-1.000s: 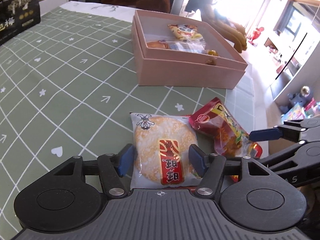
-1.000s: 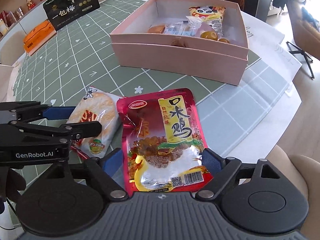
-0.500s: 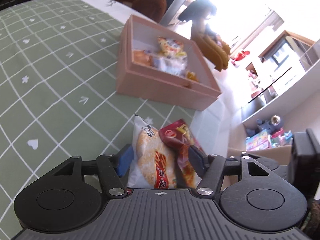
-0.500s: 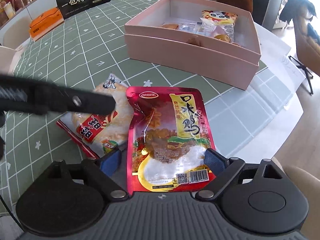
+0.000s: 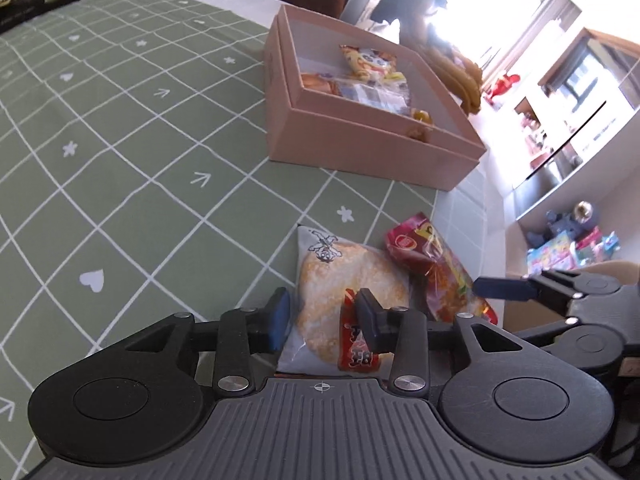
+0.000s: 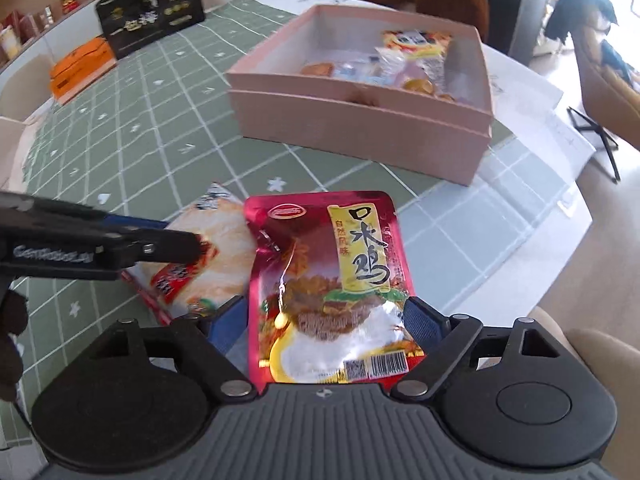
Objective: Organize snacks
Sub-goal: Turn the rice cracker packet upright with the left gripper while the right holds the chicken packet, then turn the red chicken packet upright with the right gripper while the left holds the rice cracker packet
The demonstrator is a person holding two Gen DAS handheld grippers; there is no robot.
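My left gripper (image 5: 322,318) is shut on a rice cracker packet (image 5: 340,300), its pads pinching the packet's near end above the green cloth. The packet also shows in the right wrist view (image 6: 208,248), with the left gripper's fingers (image 6: 160,246) on it. My right gripper (image 6: 324,326) is shut on a red chicken snack pouch (image 6: 332,280), held by its lower end; the pouch shows in the left wrist view (image 5: 436,272). A pink box (image 5: 360,144) with several snacks inside stands beyond both packets; it also shows in the right wrist view (image 6: 360,120).
A green checked tablecloth (image 5: 120,160) covers the table. A black gift box (image 6: 150,28) and an orange box (image 6: 80,68) stand at the far left. The table edge (image 6: 560,260) curves close on the right, with a chair beyond.
My left gripper has closed on the rice cracker packet and tilted it up. My right gripper has lifted the red pouch slightly; both have moved a little toward the pink box.
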